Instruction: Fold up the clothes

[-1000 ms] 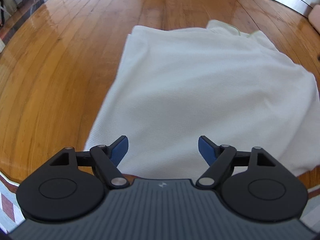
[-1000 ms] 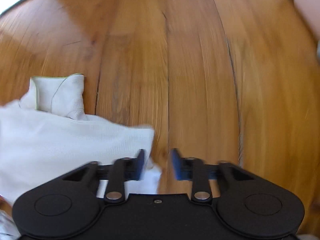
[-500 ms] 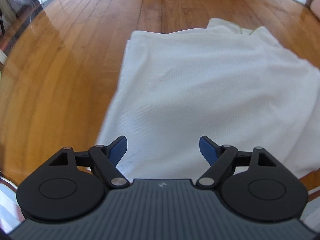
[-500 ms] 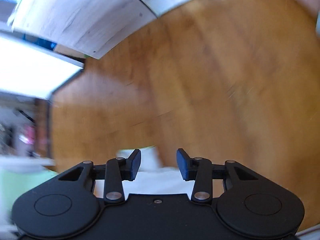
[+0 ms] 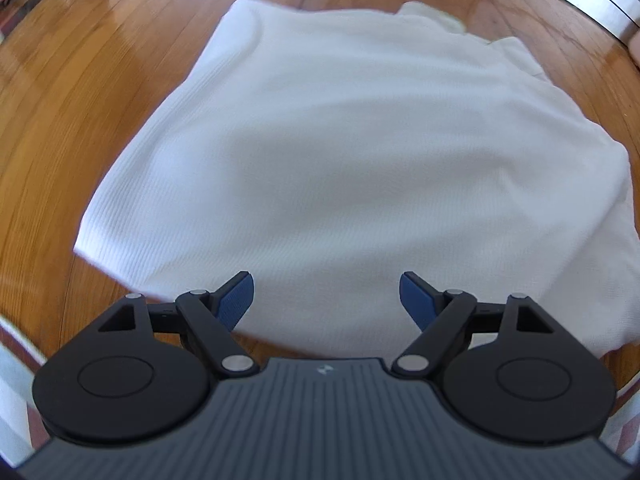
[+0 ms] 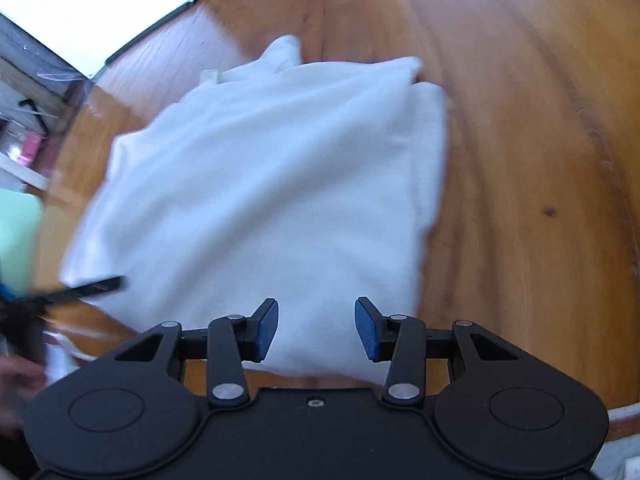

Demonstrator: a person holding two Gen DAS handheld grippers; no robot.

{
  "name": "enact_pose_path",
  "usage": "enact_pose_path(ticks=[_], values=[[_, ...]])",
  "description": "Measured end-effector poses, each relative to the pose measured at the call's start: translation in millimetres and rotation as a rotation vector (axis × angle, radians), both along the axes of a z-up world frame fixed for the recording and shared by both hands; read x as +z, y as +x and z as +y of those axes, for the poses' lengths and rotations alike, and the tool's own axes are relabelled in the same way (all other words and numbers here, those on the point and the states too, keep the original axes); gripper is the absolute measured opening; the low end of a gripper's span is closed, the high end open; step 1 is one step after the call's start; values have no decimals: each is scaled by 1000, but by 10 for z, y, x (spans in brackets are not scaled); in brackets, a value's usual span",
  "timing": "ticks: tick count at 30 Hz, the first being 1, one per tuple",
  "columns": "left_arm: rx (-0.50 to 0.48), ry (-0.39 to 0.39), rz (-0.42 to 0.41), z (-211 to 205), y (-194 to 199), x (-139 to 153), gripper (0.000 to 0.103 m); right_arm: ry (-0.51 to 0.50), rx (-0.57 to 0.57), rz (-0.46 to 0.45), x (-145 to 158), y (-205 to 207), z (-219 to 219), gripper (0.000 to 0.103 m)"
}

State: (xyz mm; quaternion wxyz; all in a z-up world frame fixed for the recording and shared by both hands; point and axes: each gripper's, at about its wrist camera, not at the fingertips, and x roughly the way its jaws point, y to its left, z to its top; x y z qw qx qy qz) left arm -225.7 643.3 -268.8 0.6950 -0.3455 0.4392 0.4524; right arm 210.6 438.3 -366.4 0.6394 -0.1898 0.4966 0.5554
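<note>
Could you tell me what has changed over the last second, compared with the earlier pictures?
The right gripper swung from bare floor back over the white garment, jaws just opening slightly, nothing clamped. The left gripper came closer to the garment's near edge. The garment stayed flat on the wooden floor; both jaws stayed open and empty.

A glossy wooden floor (image 5: 80,92) and a pale green object (image 6: 16,232) at left
</note>
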Motion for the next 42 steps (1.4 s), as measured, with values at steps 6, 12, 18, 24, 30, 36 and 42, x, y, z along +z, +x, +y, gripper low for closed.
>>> enact_pose_path(ticks=[6,12,18,24,30,36,42], values=[[72,-9,-5,-39,-251,-109,80,24,29,-102,-212,86,-57,55],[114,-34,-27,-129,-409,-207,80,248,8,-37,-133,-16,-340,12],[120,-27,-11,-140,-521,-245,81,360,22,-92,69,69,-714,5],[163,-23,15,-147,-690,-226,81,117,123,-211,-238,-34,-677,5],[321,17,-6,-118,-1151,-116,81,-29,-7,-241,-215,-19,-618,15],[428,145,2,43,-1499,-151,84,45,-217,-402,206,96,-699,57],[385,139,-163,226,-1510,-249,83,51,-386,183,52,536,-607,60]])
